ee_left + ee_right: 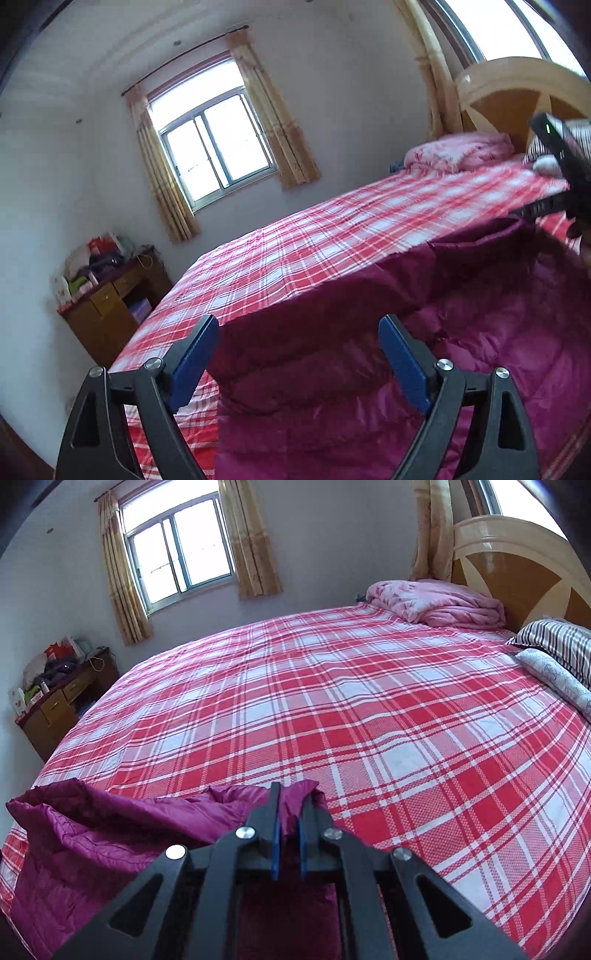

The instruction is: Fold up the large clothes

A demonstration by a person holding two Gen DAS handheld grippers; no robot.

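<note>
A large magenta quilted coat [424,332] lies on the near side of a bed with a red and white plaid sheet [314,251]. My left gripper [299,343] is open, its blue pads either side of the coat's raised left edge without closing on it. My right gripper [290,812] is shut on a bunched edge of the coat [110,834] and holds it above the sheet [351,709]. The right gripper also shows as a dark shape at the right edge of the left wrist view [554,177].
A pink folded quilt [436,603] and striped pillows [557,646] lie at the wooden headboard [517,557]. A cluttered wooden desk [59,705] stands by the wall left of the bed, below a curtained window [177,550].
</note>
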